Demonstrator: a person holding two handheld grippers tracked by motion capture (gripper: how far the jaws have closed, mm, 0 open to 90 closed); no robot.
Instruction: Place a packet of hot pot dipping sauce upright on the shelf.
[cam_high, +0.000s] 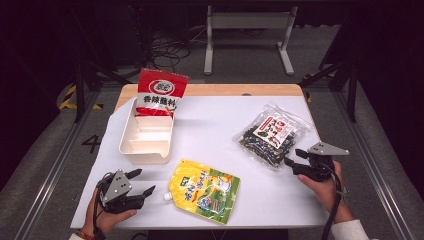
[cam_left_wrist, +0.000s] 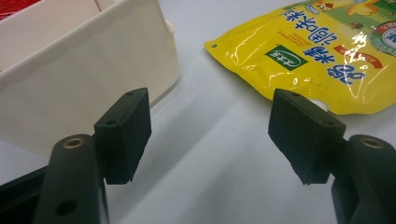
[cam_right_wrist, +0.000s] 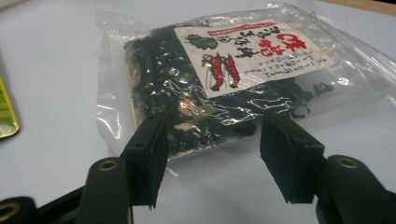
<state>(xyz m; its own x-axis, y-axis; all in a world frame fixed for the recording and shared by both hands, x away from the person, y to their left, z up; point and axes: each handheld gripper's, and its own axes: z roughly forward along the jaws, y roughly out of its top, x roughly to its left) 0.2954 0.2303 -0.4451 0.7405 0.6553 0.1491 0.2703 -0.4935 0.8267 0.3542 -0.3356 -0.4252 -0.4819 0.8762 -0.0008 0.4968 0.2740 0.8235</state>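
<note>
A yellow spouted pouch (cam_high: 205, 190) lies flat near the table's front, and shows as a yellow pouch (cam_left_wrist: 317, 60) ahead of my left jaws. My left gripper (cam_high: 141, 183) rests low at the front left, open, nothing between its fingers (cam_left_wrist: 125, 133). A clear bag of dark dried seaweed (cam_high: 270, 135) lies at the right; the same bag (cam_right_wrist: 224, 88) sits just beyond my right jaws. My right gripper (cam_high: 296, 157) stands open at the bag's near edge, its fingers (cam_right_wrist: 149, 156) apart from the plastic. A red and white packet (cam_high: 160, 95) stands upright in the white bin (cam_high: 146, 147).
The white bin's wall (cam_left_wrist: 93, 79) rises close on the left of my left jaws. The table (cam_high: 210, 130) has a white cover with a wooden strip at the far edge. Beyond it are floor cables and a metal stand's legs (cam_high: 247, 40).
</note>
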